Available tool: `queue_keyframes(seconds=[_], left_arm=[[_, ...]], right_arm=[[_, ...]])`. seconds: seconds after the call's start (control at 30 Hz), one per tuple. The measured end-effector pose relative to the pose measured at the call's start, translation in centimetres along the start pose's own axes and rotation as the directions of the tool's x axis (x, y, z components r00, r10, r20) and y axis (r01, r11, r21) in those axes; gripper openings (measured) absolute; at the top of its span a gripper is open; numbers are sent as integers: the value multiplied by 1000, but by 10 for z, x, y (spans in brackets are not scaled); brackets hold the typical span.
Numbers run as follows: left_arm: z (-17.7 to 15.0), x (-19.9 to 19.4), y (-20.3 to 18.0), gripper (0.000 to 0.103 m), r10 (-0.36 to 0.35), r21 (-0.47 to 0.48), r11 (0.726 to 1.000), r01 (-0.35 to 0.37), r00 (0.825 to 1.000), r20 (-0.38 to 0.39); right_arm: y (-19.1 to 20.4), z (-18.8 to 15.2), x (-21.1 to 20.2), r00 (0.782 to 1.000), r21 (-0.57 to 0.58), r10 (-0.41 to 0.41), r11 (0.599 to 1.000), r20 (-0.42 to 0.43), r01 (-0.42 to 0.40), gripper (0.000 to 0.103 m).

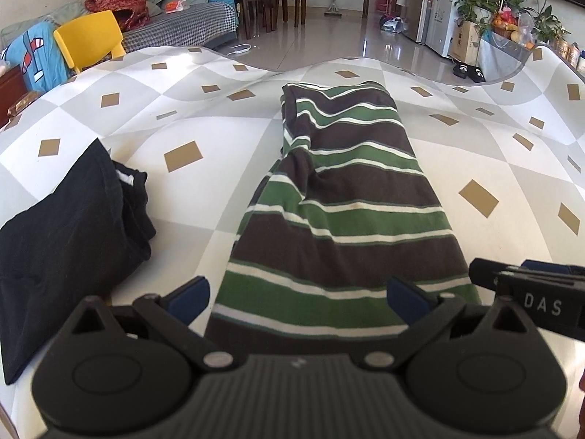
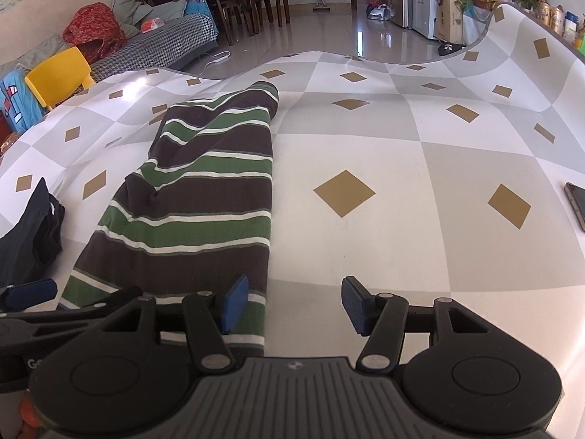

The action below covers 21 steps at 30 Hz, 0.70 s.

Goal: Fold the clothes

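A green, brown and white striped garment (image 1: 343,197) lies folded into a long strip on the checked tablecloth (image 1: 146,128), running away from me. My left gripper (image 1: 298,298) stands open over its near end, one blue pad on each side, not pressing. In the right wrist view the same striped garment (image 2: 204,197) lies left of centre. My right gripper (image 2: 294,305) is open at its near right edge, with the left pad above the cloth and the right pad over bare tablecloth (image 2: 402,168). Nothing is held.
A black garment (image 1: 65,234) lies heaped at the left of the table. A phone (image 2: 576,205) rests at the right edge. Beyond the table's far edge stand a yellow chair (image 1: 91,38), a sofa, dining chairs and potted plants.
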<state>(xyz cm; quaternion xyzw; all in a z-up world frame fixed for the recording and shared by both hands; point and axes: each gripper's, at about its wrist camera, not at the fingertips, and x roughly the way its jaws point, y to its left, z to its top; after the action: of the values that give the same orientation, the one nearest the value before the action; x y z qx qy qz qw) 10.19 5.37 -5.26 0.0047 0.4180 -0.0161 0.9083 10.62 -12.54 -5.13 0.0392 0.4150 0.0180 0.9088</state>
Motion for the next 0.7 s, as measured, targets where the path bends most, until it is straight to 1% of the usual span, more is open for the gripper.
queue_keyframes(seconds=[0.13,0.27,0.33,0.43,0.5,0.63,0.7], left_arm=[[5,12,3,103,-14,-2,1000,14,1000,0],[6,27,10,103,-19,-29,999,18,999,-35],[4,34,17,103,-10,-55,998,8,999,-48],[2,36,23,103,9,-68,998,-12,999,-40],[1,36,26,103,15,-72,997,-18,999,-39],[-1,35,30,103,41,-85,995,-44,999,-32],[-2,34,33,103,52,-101,993,-56,998,-37]], right_arm=[[2,7,10,1000,-16,0,1000,1,0,55],[7,13,19,1000,-61,-8,998,13,9,55],[11,15,25,999,-97,-30,995,13,31,55],[13,15,33,999,-126,-45,991,9,46,55],[14,12,36,999,-144,-45,988,23,48,55],[19,8,35,995,-199,-80,976,52,88,55],[19,7,34,993,-205,-103,972,59,113,56]])
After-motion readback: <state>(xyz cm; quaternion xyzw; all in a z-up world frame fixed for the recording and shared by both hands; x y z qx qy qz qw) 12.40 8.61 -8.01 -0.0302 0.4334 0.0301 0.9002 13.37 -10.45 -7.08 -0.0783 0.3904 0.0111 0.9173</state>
